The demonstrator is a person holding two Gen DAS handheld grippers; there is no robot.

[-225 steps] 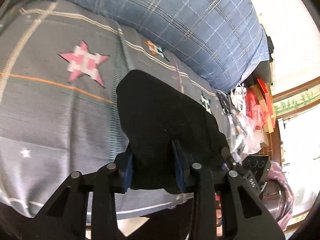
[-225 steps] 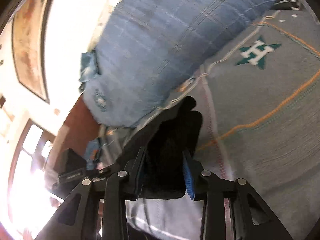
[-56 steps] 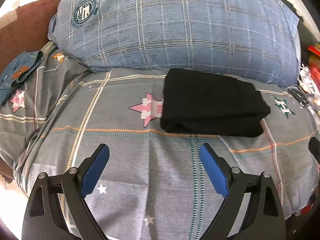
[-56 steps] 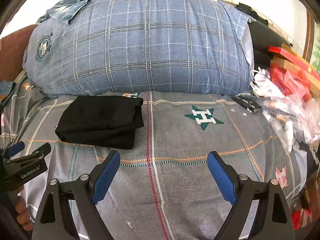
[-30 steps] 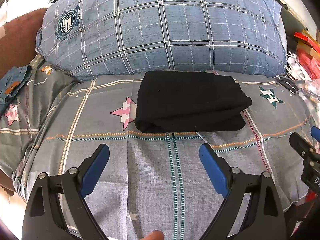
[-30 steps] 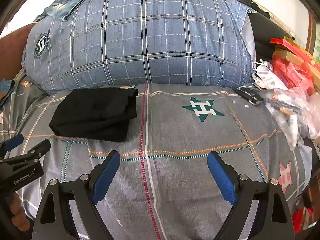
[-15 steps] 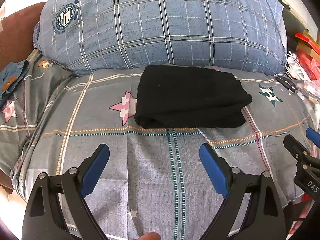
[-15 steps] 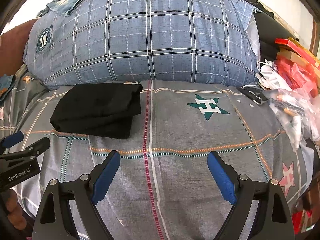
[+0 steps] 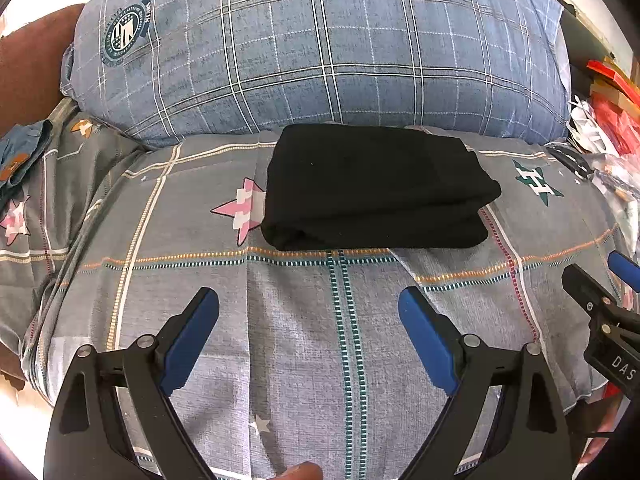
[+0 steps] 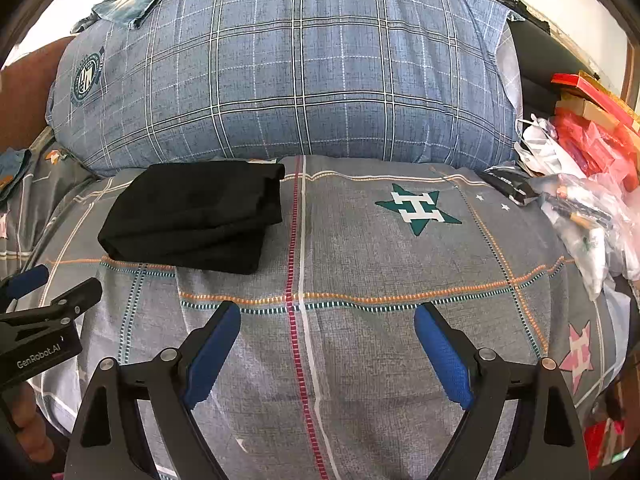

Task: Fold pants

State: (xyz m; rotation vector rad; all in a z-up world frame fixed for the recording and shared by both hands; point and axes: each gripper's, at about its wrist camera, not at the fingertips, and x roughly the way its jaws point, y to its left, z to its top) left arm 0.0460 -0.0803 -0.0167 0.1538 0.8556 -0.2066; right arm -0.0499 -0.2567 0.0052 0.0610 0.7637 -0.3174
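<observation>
Your black pants [image 9: 372, 188] lie folded into a compact stack on the grey star-print bedsheet [image 9: 304, 320], at its far side, close against the blue plaid pillow [image 9: 320, 48]; whether they touch it I cannot tell. In the left wrist view the stack sits straight ahead; in the right wrist view it lies to the far left [image 10: 192, 216].

Your left gripper [image 9: 308, 320] hovers above the sheet with its jaws spread wide and nothing between them. Your right gripper [image 10: 326, 340] is likewise wide open and empty, well apart from the pants. The fold looks finished, so the risks now are all about undoing it.

- The right end of the stack shows loose layered edges. If you reach in again and catch only the top layer, it could peel back and open the fold.
- The sheet is wrinkled and soft. Pressing a fingertip into it near the stack could drag the cloth and skew the pants.
- The pillow bulges over the far edge; pushing the stack further back could ride it up the pillow and tip it.
- Plastic bags [image 10: 592, 224] and red boxes [image 10: 588, 128] crowd the far right, so a wide swing of your right gripper could snag them.
</observation>
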